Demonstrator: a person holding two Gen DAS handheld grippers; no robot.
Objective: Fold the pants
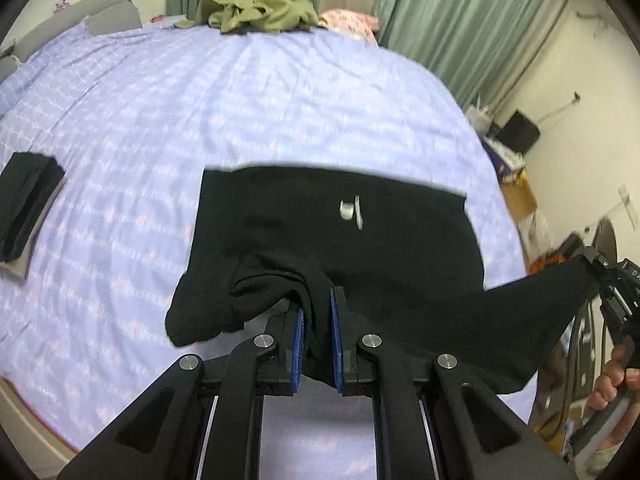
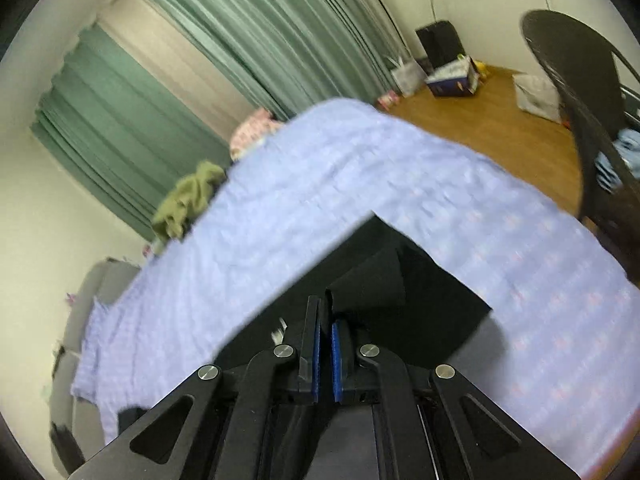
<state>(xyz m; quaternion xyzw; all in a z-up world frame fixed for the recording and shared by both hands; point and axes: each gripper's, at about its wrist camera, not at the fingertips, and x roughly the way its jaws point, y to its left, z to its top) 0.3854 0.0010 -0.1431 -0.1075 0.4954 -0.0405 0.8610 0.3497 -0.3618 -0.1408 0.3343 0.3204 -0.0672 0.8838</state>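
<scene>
The black pants (image 1: 340,240) lie partly on the lavender bed sheet (image 1: 240,112), with a small white label showing. My left gripper (image 1: 318,312) is shut on a bunched edge of the pants at their near side. My right gripper (image 1: 604,280) shows at the far right of the left wrist view, shut on a stretched corner of the pants and held in a hand. In the right wrist view the right gripper (image 2: 326,320) pinches a fold of the black pants (image 2: 380,280) above the sheet (image 2: 360,168).
An olive green garment (image 1: 256,12) is heaped at the bed's far end. A folded black garment (image 1: 28,204) lies on a grey one at the left. Green curtains (image 1: 460,20) hang behind. A dark chair (image 2: 580,100) and boxes stand on the wooden floor (image 2: 480,120) to the right.
</scene>
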